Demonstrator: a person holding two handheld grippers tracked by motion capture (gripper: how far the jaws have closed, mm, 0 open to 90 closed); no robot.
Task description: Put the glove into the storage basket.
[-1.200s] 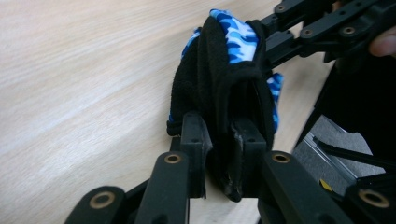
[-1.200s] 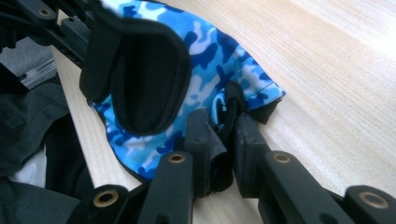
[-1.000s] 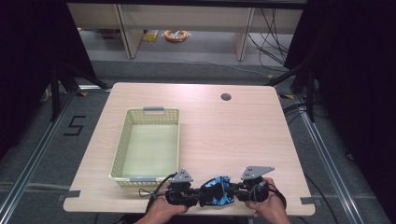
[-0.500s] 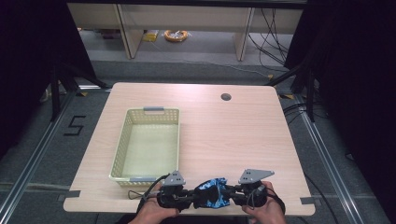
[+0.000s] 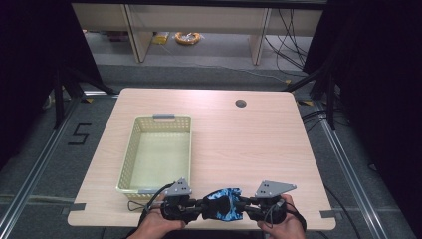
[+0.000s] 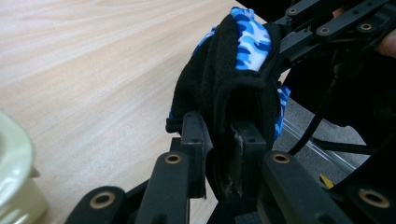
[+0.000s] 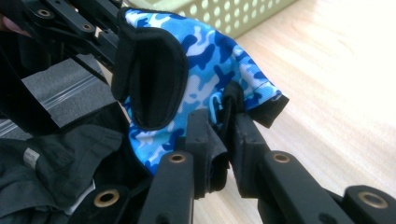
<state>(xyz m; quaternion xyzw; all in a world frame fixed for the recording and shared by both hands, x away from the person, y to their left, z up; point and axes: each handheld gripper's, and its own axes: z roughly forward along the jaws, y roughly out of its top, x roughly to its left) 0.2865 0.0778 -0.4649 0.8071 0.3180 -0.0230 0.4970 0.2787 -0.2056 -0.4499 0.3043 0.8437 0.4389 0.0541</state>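
At 6 o'clock on the worktop, right at its near edge, the person's two hands hold the grippers facing each other with a blue camouflage glove strung between them. The left gripper sits just toward 7 o'clock from the glove, and in the left gripper view its jaws are clenched on the glove's black edge, the fabric pinched tight between the pads. The right gripper sits just toward 5 o'clock, and in the right gripper view its jaws are likewise clamped on the glove, biting a fold of the blue patterned cloth near a black hem. The glove hangs between the two grips, clear of the wood as far as the gripper views show, with its black lining turned toward the left gripper and the camouflage side toward the right one.

Farther off, toward 9 o'clock, a pale yellow perforated basket stands on the worktop, its near end just beside the left gripper and its long side running away from the person. At about 1 o'clock, near the far edge, is a small round hole in the worktop.
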